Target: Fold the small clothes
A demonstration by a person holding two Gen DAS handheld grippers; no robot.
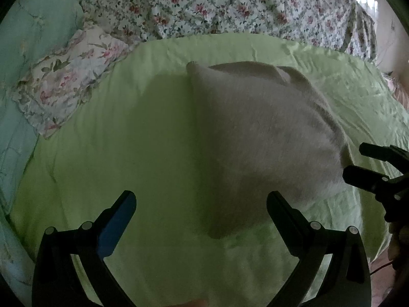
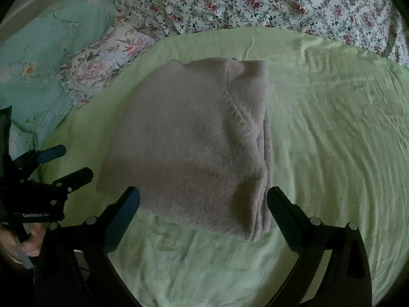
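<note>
A pale pink knitted garment [image 2: 194,140] lies folded into a rectangle on a light green sheet [image 2: 332,133], several layers showing at its right edge. My right gripper [image 2: 203,194] hangs just above its near edge, jaws wide open, nothing gripped. The left gripper [image 2: 71,162] shows at the left of this view, open, with a hand below it. In the left wrist view the garment [image 1: 260,138] lies ahead and to the right. My left gripper [image 1: 200,197] is open over the green sheet [image 1: 127,153], its right finger at the garment's near corner. The right gripper [image 1: 358,161] enters at the right edge.
A flowered quilt [image 2: 255,2] is bunched along the far side of the bed. A mint green duvet [image 2: 43,46] and a flowered pillow [image 1: 69,84] lie at the far left. The green sheet stretches wide to the right of the garment.
</note>
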